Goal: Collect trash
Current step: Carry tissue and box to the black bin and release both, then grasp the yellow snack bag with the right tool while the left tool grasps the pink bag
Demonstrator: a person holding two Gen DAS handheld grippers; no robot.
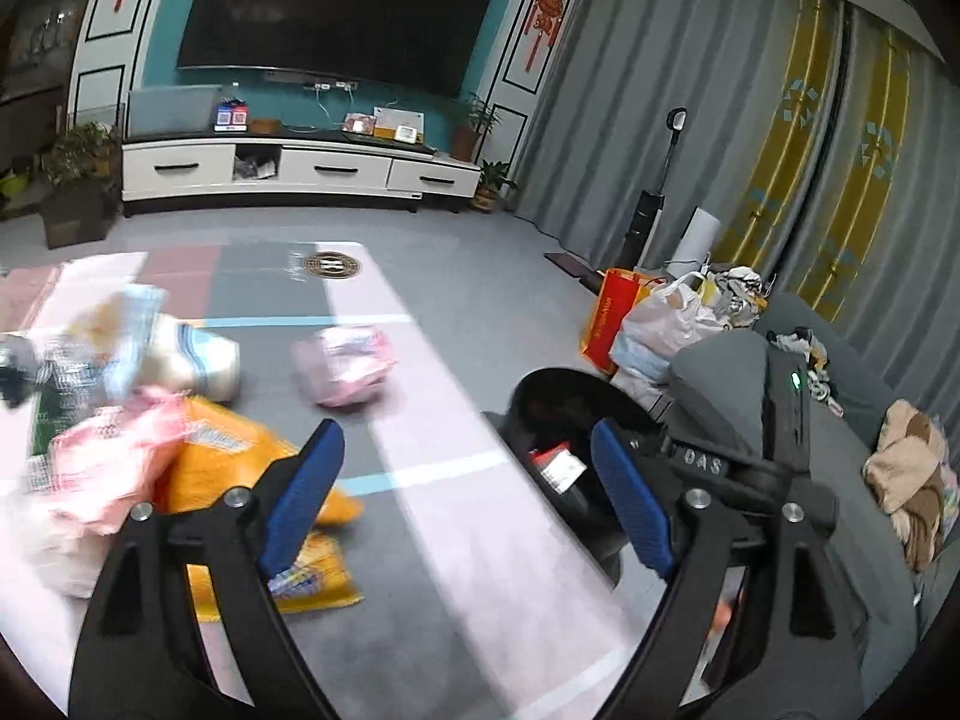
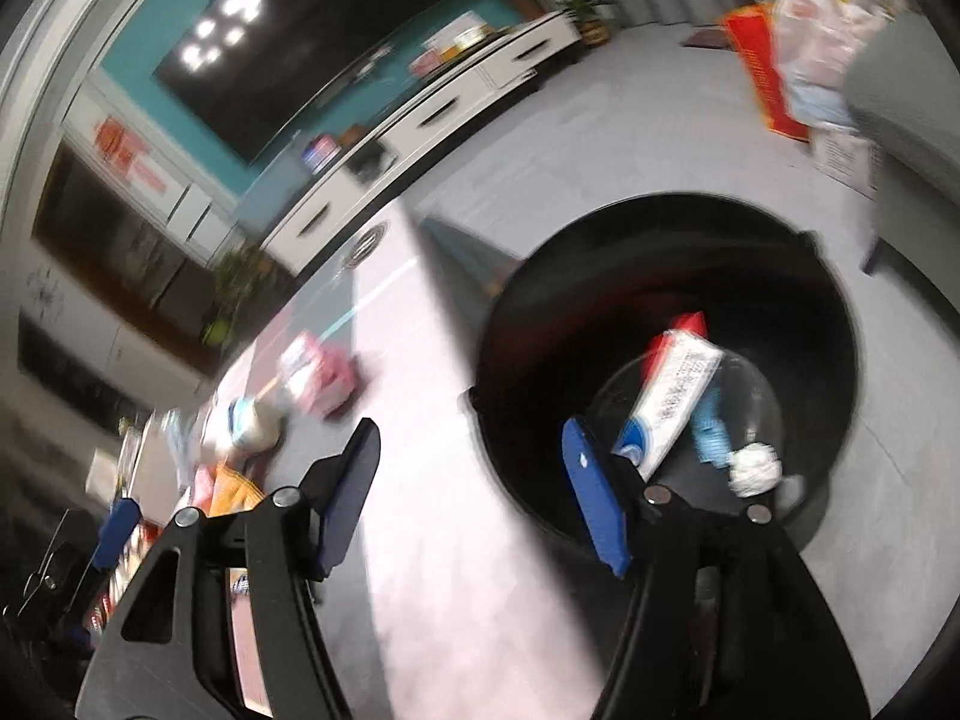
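My right gripper [image 2: 471, 495] hangs spread and empty beside the bin [image 2: 840, 324], where a box [image 2: 672, 402] already lies. My left gripper [image 1: 465, 498] is released too, aimed past the wrappers [image 1: 240, 462] heaped at the mat's [image 1: 444, 516] left edge.

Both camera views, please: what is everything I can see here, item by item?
Bin: one, black, on the floor beside the mat.
Carton: one, white and red, inside the bin.
Paper ball: one, white, inside the bin.
Orange bag: one, on the mat, left.
Pink packet: one, on the mat, apart from the pile.
Roll: one, cream with blue stripes, in the pile.
TV: one, black, on the teal wall.
Cabinet: one, white, under the TV.
Curtains: grey and yellow, right.
Left gripper: open, empty.
Right gripper: open, empty, by the bin.
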